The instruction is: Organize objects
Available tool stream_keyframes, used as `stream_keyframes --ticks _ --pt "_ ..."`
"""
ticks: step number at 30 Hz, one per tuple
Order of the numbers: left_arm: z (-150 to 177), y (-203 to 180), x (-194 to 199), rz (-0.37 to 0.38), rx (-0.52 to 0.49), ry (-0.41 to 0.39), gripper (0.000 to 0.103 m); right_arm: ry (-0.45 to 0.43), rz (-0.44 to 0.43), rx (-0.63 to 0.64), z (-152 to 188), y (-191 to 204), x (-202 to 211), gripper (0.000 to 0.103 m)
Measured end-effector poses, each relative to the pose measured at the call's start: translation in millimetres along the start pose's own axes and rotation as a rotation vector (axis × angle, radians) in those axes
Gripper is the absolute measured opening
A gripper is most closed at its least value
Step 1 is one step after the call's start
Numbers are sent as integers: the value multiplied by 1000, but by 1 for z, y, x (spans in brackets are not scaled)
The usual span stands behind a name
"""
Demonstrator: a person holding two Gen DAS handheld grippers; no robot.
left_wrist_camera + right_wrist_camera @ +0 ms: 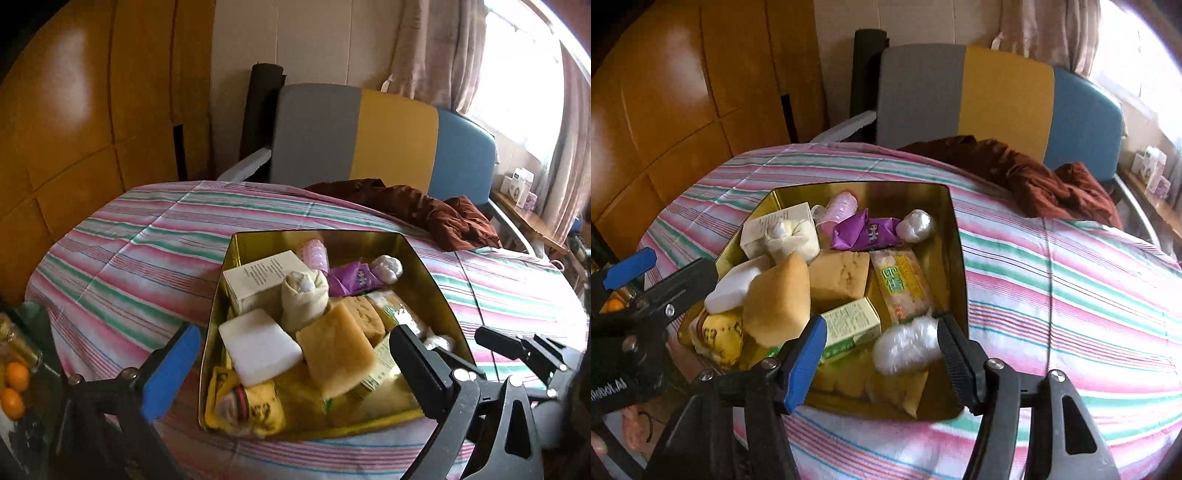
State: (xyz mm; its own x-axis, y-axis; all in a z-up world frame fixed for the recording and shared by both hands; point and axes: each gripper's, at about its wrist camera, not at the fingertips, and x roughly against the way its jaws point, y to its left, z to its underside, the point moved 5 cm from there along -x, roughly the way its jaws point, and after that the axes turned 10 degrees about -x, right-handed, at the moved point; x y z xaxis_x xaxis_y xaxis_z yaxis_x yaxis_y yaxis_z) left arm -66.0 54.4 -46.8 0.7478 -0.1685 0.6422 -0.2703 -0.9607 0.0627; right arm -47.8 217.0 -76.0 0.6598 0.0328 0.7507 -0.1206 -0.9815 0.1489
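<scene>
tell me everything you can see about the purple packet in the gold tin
The purple packet is a small crinkled wrapper, glossy like foil or plastic, with a little cartoon figure printed on it. It lies flat near the far wall of the gold tin, unopened as far as shows. A pink ribbed roll sits to its left and a white wrapped ball touches its right end. Neither gripper touches it.

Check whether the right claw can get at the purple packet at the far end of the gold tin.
Probably yes. The purple packet lies on top, uncovered, in the open gold tin. The right claw stands open above the tin's near end, nothing held, with only low items between.
</scene>
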Motion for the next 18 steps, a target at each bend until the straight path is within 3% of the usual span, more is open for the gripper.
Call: stream_keyframes --ticks 5,18 --pt "9 -9 10 -69 -37 7 103 -33 39 -17 19 -4 11 64" --pt "11 -10 23 -37 7 -12 103 -41 51 -20 22 -3 17 64"
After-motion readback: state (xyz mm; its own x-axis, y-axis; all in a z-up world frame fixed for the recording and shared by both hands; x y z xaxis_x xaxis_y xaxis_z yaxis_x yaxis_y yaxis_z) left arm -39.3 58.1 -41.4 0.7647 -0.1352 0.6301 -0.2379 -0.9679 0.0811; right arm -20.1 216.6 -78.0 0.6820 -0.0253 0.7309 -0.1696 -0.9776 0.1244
